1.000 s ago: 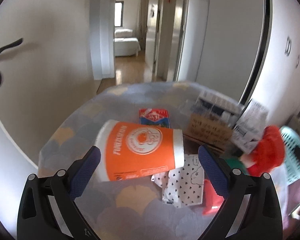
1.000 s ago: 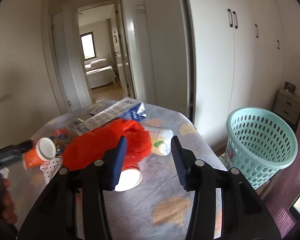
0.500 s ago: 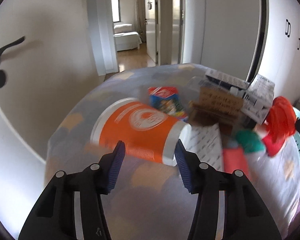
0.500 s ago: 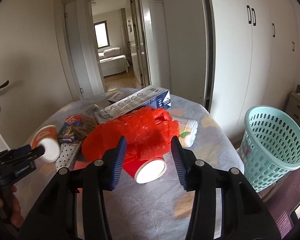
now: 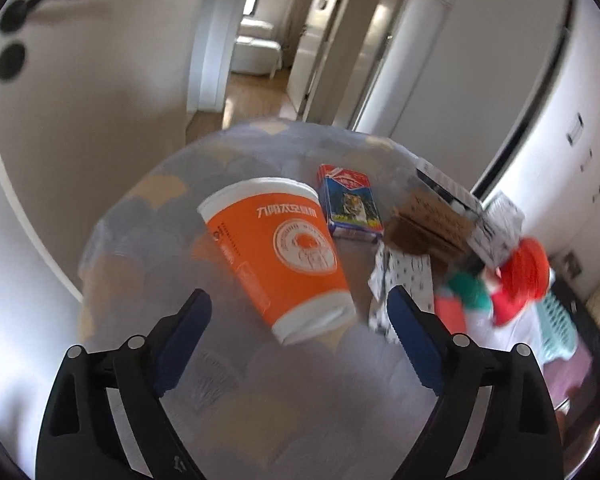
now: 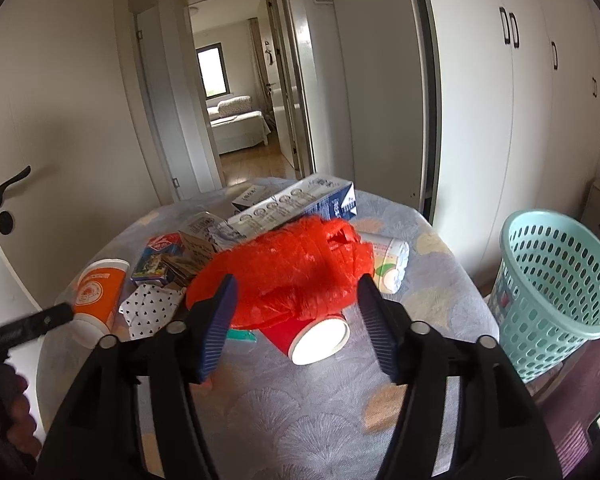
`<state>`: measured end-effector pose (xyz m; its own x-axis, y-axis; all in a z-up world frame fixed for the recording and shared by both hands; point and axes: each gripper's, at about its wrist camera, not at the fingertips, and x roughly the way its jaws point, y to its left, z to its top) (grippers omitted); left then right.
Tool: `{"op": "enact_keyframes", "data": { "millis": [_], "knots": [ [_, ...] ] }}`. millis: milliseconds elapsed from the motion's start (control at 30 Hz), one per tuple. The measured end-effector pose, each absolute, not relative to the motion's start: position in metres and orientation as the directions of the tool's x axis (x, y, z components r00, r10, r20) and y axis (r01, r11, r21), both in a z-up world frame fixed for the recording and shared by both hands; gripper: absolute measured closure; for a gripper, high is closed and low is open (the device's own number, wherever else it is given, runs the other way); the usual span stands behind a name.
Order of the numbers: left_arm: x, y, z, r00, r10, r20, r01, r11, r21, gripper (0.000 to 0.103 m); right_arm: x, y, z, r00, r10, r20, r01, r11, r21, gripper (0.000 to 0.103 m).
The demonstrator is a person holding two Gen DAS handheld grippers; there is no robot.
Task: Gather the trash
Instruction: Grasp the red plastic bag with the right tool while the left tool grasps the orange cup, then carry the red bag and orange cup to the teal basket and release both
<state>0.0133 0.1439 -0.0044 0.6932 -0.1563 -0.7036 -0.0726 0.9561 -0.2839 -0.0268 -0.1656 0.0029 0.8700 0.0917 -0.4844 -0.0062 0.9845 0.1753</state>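
An orange paper cup (image 5: 280,256) stands rim up on the left of the round table (image 6: 300,408). My left gripper (image 5: 298,300) is opening around it, and its blue pads stand clear of the cup's sides. In the right wrist view the same orange cup (image 6: 98,292) shows beside the left gripper's finger. A crumpled red plastic bag (image 6: 292,272) lies on the trash pile between the jaws of my right gripper (image 6: 296,284), which are opening and no longer squeeze it. A red cup (image 6: 316,338) lies on its side under the bag.
A milk carton (image 6: 296,206), a blue packet (image 6: 158,262), spotted paper (image 6: 152,306) and a white cup (image 6: 388,268) are scattered on the table. A teal mesh basket (image 6: 556,288) stands on the floor to the right. A hand (image 6: 16,420) shows at lower left.
The left jaws closed on the orange cup, then spread wide again, and the cup went from lying to standing. The right jaws widened off the red bag, which sank onto the pile.
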Motion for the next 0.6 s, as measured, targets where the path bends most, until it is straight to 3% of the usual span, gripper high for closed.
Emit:
{"op": "enact_keyframes", "data": {
  "millis": [100,300,367,400,600],
  "knots": [
    [0.036,0.147,-0.016,0.651,-0.139,-0.746,-0.147,0.941,-0.304,0.016,-0.026,-0.167,0.009,0.873,0.095,-0.479,-0.011,0.984,0.176,0.027],
    [0.059,0.145,-0.034,0.605,-0.121,-0.787,-0.191,0.937,-0.291,0.02,-0.006,-0.175,0.013,0.846,0.115,-0.52,-0.007,0.979,0.206,0.018],
    [0.062,0.141,-0.036,0.605,-0.102,-0.79,-0.192,0.944,-0.27,0.024,0.005,-0.175,0.01,0.825,0.137,-0.548,-0.014,0.975,0.223,0.016],
    [0.063,0.138,-0.036,0.608,-0.083,-0.79,-0.189,0.951,-0.245,0.038,0.009,-0.176,0.008,0.815,0.149,-0.56,-0.017,0.972,0.235,0.016],
    [0.054,0.14,-0.026,0.64,-0.086,-0.764,-0.172,0.952,-0.252,0.04,0.03,-0.18,-0.005,0.778,0.179,-0.602,0.006,0.956,0.293,0.016]
  ]
}}
